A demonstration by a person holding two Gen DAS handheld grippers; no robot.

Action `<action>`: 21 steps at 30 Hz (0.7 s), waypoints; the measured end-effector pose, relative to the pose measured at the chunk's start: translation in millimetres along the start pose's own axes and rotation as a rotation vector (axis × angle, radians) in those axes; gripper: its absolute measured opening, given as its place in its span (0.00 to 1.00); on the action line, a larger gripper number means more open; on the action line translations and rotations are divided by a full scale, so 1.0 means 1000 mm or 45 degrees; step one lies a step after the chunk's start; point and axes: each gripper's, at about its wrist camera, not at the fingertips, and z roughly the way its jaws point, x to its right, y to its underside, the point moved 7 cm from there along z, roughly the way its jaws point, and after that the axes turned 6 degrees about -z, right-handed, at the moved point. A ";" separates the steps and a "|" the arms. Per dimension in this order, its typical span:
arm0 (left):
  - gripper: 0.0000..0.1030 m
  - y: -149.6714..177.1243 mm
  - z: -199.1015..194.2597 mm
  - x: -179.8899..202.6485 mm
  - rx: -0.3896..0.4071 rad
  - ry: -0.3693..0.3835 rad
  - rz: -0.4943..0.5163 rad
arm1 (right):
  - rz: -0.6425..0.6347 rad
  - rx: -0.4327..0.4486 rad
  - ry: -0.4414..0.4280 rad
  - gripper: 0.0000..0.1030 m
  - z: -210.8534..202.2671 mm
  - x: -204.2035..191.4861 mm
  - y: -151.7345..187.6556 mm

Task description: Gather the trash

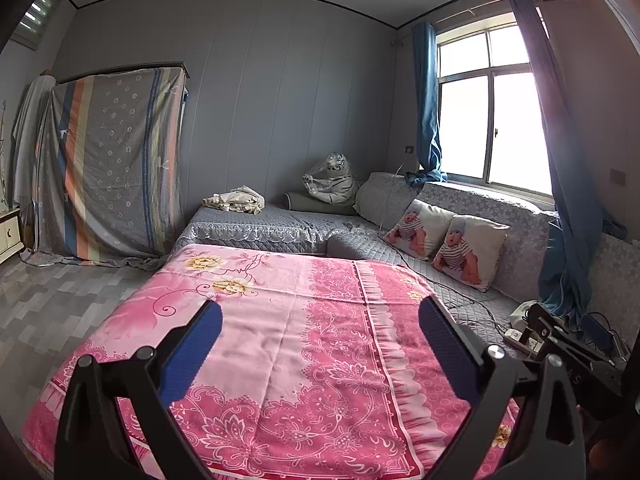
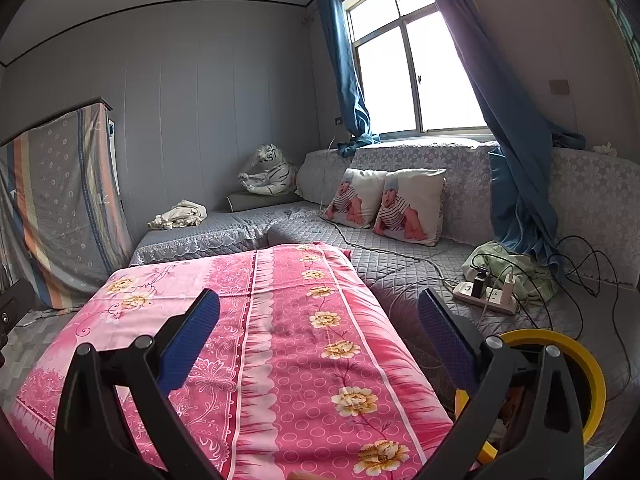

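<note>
My left gripper (image 1: 320, 320) is open and empty, held above a table covered with a pink flowered cloth (image 1: 280, 340). My right gripper (image 2: 319, 312) is also open and empty above the same pink cloth (image 2: 280, 320). A yellow-rimmed bin (image 2: 592, 376) sits at the lower right of the right wrist view, just behind my right finger; its inside is mostly hidden. The other gripper's black body (image 1: 568, 344) shows at the right of the left wrist view. No loose trash shows on the pink cloth.
A grey quilted corner sofa (image 2: 400, 264) runs behind the table, with two baby-print cushions (image 2: 384, 204), a crumpled cream cloth (image 2: 180, 214) and a plush tiger (image 2: 268, 176). A power strip (image 2: 486, 294) with cables and a green cloth (image 2: 516, 264) lie on the seat. Blue curtains (image 2: 516, 160) hang at the window.
</note>
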 end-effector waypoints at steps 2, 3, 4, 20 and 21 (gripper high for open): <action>0.92 0.000 0.001 0.000 -0.005 -0.002 -0.003 | -0.002 -0.005 -0.002 0.92 0.001 -0.001 0.001; 0.92 0.000 0.001 -0.001 -0.007 0.001 -0.006 | -0.001 -0.008 -0.005 0.92 0.001 -0.001 0.001; 0.92 -0.001 0.001 -0.001 -0.008 0.001 -0.008 | 0.000 -0.010 -0.006 0.92 0.002 -0.001 0.001; 0.92 0.000 0.004 0.000 -0.016 0.003 -0.005 | 0.004 -0.026 -0.016 0.92 0.004 -0.003 0.004; 0.92 0.000 0.004 0.000 -0.017 0.002 -0.006 | 0.003 -0.025 -0.017 0.92 0.004 -0.003 0.003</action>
